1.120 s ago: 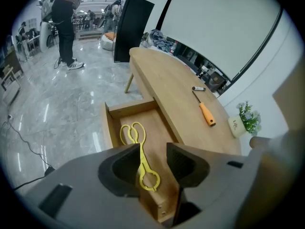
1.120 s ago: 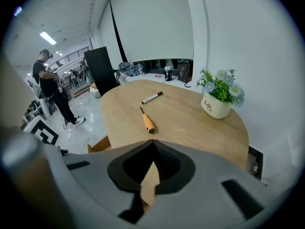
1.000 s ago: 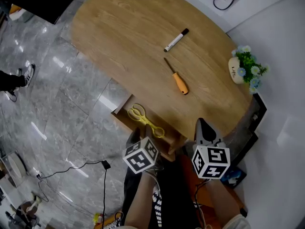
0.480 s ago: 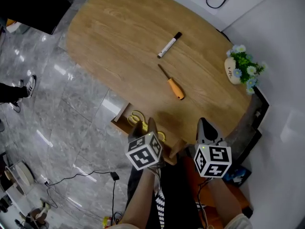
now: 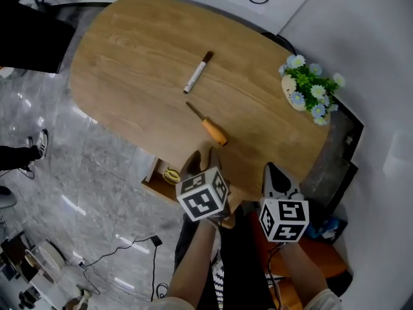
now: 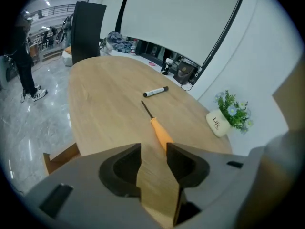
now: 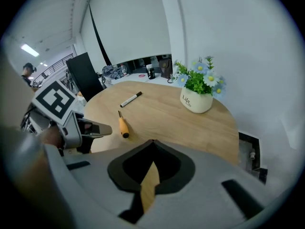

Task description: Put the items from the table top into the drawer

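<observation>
Two long tools lie mid-bench on the oval wooden bench, with bare wood all round them, widest toward upper left. A flower pot sits at its right edge against the white wall; grey floor lies left. Below the bench's lower edge an open drawer holds a yellow item, mostly hidden. The screwdriver runs diagonally, shaft upper left, orange handle lower right, toward the left claw, which hangs over the near edge with jaws apart and empty. The marker slants the other way, dark end upper right. The right claw, lower right, is closed on nothing.
</observation>
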Action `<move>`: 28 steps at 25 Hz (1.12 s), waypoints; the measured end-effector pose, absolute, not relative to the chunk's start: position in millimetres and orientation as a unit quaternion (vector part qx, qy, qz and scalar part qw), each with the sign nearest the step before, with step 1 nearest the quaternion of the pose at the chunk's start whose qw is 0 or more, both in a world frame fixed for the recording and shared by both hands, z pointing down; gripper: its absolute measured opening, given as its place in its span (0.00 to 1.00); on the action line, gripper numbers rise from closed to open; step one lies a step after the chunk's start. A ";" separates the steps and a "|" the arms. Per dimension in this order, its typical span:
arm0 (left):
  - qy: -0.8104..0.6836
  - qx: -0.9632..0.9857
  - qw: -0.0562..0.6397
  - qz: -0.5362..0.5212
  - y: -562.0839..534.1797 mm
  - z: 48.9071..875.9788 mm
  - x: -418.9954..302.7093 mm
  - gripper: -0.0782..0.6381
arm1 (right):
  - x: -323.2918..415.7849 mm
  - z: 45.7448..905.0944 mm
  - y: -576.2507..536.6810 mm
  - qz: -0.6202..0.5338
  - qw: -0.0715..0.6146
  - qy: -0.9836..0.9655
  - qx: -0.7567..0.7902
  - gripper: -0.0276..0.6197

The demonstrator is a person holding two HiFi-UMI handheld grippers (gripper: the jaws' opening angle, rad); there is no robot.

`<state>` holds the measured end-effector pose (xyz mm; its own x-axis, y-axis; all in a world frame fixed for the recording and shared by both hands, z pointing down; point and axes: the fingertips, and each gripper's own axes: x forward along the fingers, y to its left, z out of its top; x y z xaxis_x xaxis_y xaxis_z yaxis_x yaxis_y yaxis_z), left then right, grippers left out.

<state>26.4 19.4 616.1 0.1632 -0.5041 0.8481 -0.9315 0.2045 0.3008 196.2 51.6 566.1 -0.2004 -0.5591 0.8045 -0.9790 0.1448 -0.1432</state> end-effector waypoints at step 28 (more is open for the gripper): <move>-0.631 0.546 0.459 0.305 -19.9 659.6 56.8 0.30 | 239.5 605.6 38.0 0.392 0.309 -0.671 0.548 0.03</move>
